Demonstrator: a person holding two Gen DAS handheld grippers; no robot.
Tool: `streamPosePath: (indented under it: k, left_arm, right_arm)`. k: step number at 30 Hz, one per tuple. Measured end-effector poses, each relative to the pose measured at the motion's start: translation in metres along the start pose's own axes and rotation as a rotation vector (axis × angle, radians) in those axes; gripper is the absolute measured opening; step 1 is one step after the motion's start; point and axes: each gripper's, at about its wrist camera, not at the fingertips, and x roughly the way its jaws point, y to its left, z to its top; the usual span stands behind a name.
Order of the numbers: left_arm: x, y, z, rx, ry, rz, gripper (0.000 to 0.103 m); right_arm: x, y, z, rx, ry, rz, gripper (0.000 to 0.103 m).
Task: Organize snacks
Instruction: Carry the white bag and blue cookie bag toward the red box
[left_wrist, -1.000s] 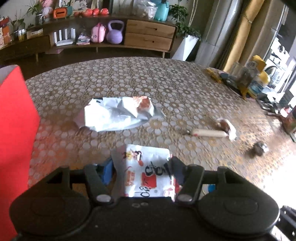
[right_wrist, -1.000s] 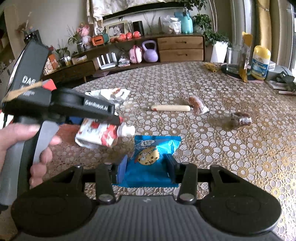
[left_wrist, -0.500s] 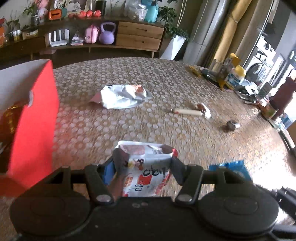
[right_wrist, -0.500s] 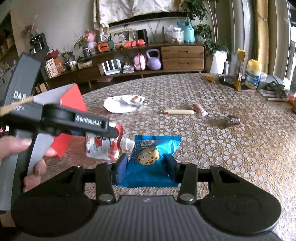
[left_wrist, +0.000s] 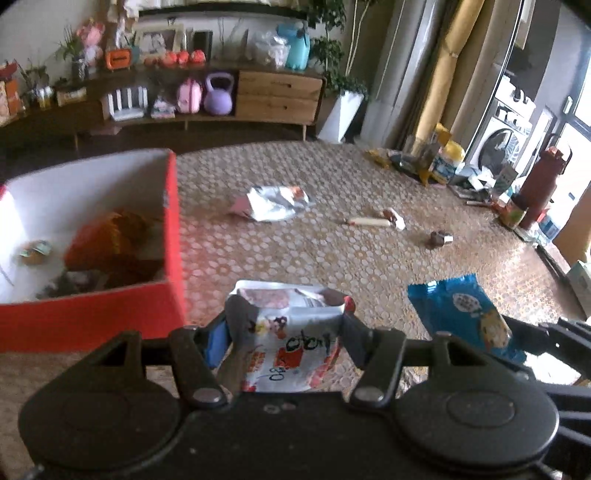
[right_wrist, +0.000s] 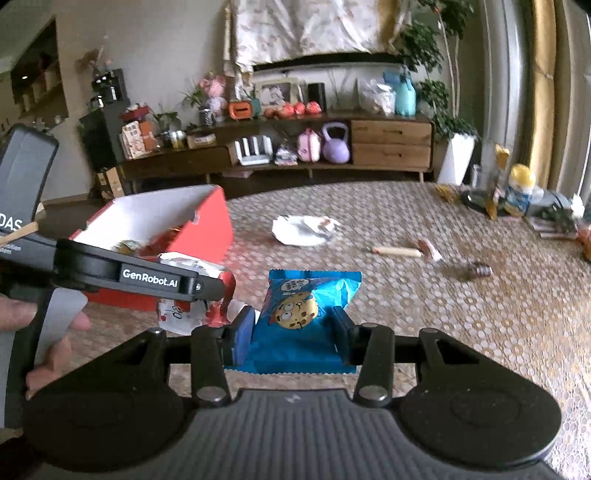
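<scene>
Now: left gripper (left_wrist: 286, 328) clamped on a white-and-red snack pouch (left_wrist: 291, 350), held above the patterned tablecloth (left_wrist: 332, 254) just right of the open red box (left_wrist: 173, 236). Right gripper (right_wrist: 293, 325) closed on a blue cookie packet (right_wrist: 303, 314), raised beside the left one. Orange and dark wrappers already inside the box. Silver bag (left_wrist: 275, 203), sausage stick (left_wrist: 369, 221) and small dark sweet (left_wrist: 439, 239) lying farther off on the cloth.

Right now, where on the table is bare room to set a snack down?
Bare cloth lies between the red box and the silver packet, and nearer, before the sausage stick. The far right edge around the bottles is crowded.
</scene>
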Motion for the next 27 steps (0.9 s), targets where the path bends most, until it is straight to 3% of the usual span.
streamPosePath:
  k: [14, 27]
  left_arm:
    - [-0.077, 0.052, 0.014, -0.015, -0.113, 0.066, 0.06]
    - [-0.105, 0.126, 0.039, -0.05, -0.177, 0.147, 0.06]
  right_arm:
    - [-0.014, 0.078, 0.043, -0.102, -0.079, 0.059, 0.044]
    - [0.028, 0.146, 0.082, -0.151, -0.094, 0.114, 0.044]
